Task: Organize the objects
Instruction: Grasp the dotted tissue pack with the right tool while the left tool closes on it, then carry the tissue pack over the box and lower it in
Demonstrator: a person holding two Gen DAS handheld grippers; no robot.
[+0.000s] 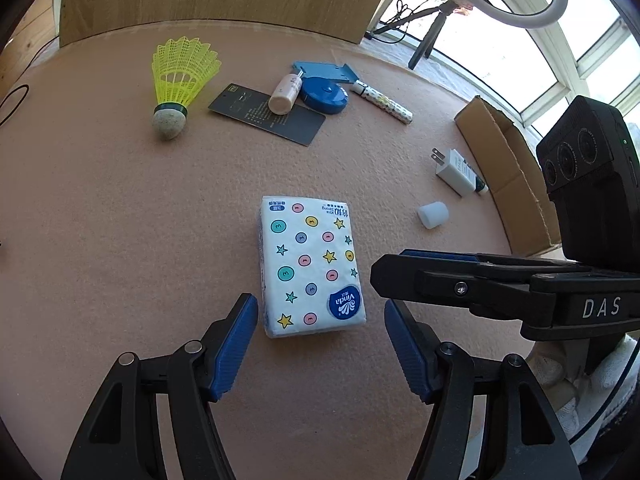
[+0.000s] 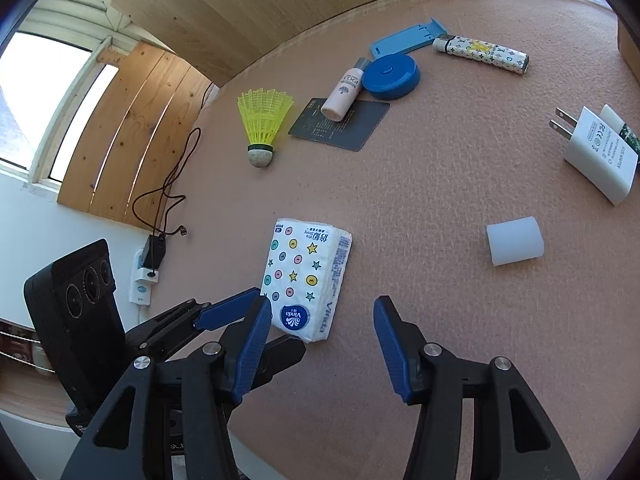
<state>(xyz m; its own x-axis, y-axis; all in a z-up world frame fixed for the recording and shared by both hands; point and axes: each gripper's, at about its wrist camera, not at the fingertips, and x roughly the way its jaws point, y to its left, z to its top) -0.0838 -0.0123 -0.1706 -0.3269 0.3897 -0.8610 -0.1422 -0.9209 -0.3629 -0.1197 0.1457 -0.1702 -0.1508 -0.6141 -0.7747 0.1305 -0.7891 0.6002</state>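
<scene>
The soft, light tissue pack point(image 1: 312, 266) lies flat mid-table, at twelve o'clock from the left gripper point(image 1: 320, 320), whose jaws stand open and empty, as do the right gripper's point(image 2: 320, 320); I'd guess it squashes easily and its film slips, so pinch across its long edges.
</scene>
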